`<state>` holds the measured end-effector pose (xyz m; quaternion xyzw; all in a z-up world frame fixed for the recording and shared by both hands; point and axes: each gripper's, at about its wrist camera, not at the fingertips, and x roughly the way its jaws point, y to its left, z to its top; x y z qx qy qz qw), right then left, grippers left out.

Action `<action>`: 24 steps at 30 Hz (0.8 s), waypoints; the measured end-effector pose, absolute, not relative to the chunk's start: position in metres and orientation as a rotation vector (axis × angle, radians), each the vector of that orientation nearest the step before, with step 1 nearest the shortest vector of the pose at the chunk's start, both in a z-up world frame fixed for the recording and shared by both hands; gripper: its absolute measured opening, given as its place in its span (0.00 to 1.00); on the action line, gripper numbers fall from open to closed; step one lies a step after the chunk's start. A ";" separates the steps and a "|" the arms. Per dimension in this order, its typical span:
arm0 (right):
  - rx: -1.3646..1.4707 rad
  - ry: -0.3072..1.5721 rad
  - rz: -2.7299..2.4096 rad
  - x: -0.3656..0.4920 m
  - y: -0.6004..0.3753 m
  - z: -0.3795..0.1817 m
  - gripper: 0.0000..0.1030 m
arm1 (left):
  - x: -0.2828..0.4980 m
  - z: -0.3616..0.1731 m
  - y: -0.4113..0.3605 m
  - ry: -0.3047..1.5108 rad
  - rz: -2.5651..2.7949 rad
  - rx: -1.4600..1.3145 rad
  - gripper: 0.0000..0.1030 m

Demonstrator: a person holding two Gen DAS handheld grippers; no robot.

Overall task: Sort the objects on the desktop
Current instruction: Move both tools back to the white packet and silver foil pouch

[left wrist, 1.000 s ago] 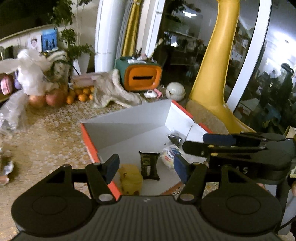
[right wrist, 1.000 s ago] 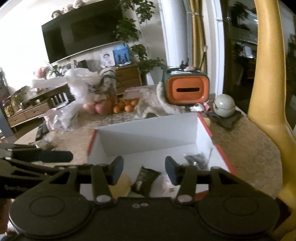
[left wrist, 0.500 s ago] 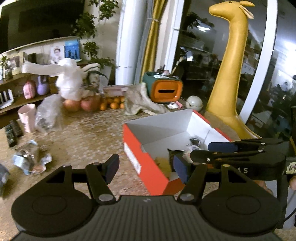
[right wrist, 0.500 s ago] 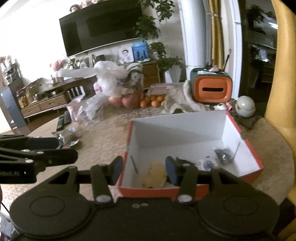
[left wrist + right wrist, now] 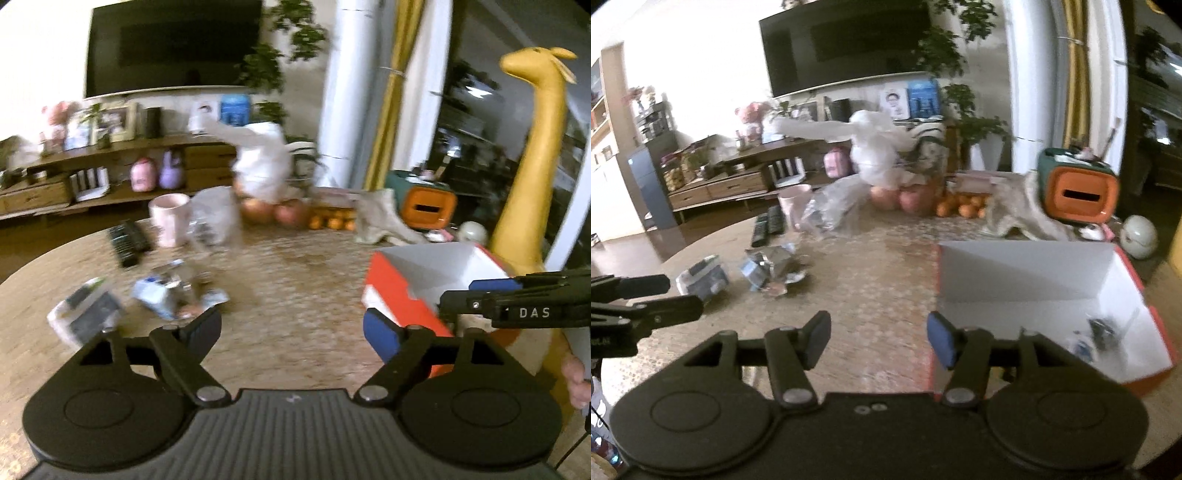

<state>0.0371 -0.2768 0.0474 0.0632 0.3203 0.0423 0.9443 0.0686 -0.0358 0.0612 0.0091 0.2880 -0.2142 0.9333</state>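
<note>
Crumpled wrappers (image 5: 173,295) and a pink cup (image 5: 169,219) lie ahead-left of the left hand-held gripper (image 5: 291,328); the red box (image 5: 1049,295) sits ahead-right of the right hand-held gripper (image 5: 879,338). Both hover over the worktop (image 5: 879,266), fingers apart, empty. Both have swung left, away from the box, since a second ago.

This is somebody's living room. A big dark television (image 5: 849,44) hangs on the wall above a long wooden sideboard (image 5: 110,177) crowded with framed photos (image 5: 116,120). A yellow giraffe figure (image 5: 532,155) stands by the glass doors, potted greenery (image 5: 964,103) fills the corner, and fruit (image 5: 960,206) sits on the round worktop (image 5: 879,266).
</note>
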 end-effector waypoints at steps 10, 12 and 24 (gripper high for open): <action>0.101 0.648 0.212 0.088 -0.225 0.041 0.72 | 0.090 0.040 0.023 0.578 -0.271 -0.025 0.99; 0.084 0.644 0.240 0.101 -0.215 0.039 0.76 | 0.097 0.035 0.034 0.571 -0.245 -0.042 1.00; 0.031 0.677 0.304 0.191 -0.165 0.005 0.84 | 0.156 -0.002 0.085 0.563 -0.127 -0.050 1.00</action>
